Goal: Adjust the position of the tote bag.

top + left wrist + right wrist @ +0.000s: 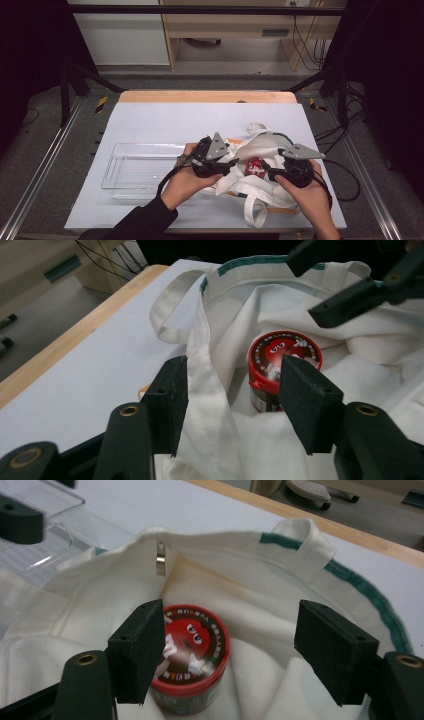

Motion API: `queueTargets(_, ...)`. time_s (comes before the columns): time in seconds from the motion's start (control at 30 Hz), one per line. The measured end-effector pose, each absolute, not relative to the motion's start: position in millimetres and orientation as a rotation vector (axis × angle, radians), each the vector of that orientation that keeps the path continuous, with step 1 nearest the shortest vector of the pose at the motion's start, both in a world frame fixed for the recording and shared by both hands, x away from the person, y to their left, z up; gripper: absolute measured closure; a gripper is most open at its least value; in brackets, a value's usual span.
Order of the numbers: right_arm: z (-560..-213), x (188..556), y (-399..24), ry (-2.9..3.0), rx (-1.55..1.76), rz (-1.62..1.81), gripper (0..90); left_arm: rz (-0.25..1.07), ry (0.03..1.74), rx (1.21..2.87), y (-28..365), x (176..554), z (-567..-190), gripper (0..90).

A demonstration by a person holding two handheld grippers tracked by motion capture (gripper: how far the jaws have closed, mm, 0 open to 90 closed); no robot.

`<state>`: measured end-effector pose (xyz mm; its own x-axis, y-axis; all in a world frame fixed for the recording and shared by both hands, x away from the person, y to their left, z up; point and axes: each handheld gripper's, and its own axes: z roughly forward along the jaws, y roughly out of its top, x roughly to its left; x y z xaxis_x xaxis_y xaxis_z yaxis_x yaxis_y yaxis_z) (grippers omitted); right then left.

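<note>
Inside the tote bag (252, 172) sits the red-lidded can (192, 652), upright in its folds — the left gripper (230, 395) half open astride the bag's edge, the right gripper (240, 655) gaping empty beside the can — seemingly to spread the mouth.

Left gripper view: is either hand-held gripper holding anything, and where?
Neither grips: left hand-held gripper straddles the bag's rim; right hand-held gripper stands open over the jar.
</note>
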<state>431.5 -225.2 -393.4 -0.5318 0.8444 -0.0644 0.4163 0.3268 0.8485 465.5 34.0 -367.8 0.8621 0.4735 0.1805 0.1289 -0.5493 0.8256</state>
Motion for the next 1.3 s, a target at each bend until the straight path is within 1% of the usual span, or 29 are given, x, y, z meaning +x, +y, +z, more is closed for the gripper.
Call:
queueTargets(0.17, -399.0, 425.0, -228.6, 2.099, 1.108, 1.133, 28.3, 0.432, 0.456, 2.140, 14.6, 491.3, -375.5, 43.0)
queueTargets(0.33, -402.5, 421.1, -227.2, 2.125, 1.093, 1.148, 28.6, 0.451, 0.471, 2.201, -2.5, 508.5, -387.8, 42.4)
queueTargets(0.4, -403.2, 419.9, -226.4, 2.136, 1.084, 1.147, 28.7, 0.435, 0.493, 2.194, -4.9, 514.2, -391.0, 42.2)
queueTargets(0.5, -405.0, 417.5, -225.1, 2.140, 1.080, 1.153, 28.8, 0.426, 0.510, 2.186, -6.0, 519.6, -394.0, 45.4)
queueTargets(0.6, -406.6, 415.0, -224.9, 2.144, 1.081, 1.152, 28.8, 0.421, 0.513, 2.218, -6.6, 520.6, -395.5, 49.7)
queueTargets(0.7, -408.9, 412.6, -223.5, 2.150, 1.078, 1.146, 28.8, 0.423, 0.529, 2.246, -7.5, 521.5, -393.2, 49.6)
queueTargets(0.83, -412.5, 409.7, -218.9, 2.167, 1.072, 1.134, 28.4, 0.435, 0.530, 2.284, -10.5, 523.1, -388.8, 51.5)
queueTargets(0.9, -414.1, 409.1, -217.3, 2.174, 1.060, 1.126, 28.4, 0.429, 0.519, 2.289, -13.1, 523.9, -384.2, 54.1)
queueTargets(1.03, -415.4, 408.9, -215.6, 2.183, 1.053, 1.121, 28.4, 0.445, 0.513, 2.337, -16.7, 525.2, -381.3, 56.4)
queueTargets(1.2, -416.6, 407.3, -214.8, 2.186, 1.055, 1.130, 28.7, 0.430, 0.533, 2.363, -17.3, 528.9, -381.7, 66.0)
queueTargets(1.3, -417.9, 407.5, -215.0, 2.195, 1.051, 1.137, 28.6, 0.435, 0.536, 2.374, -14.2, 529.1, -379.7, 74.4)
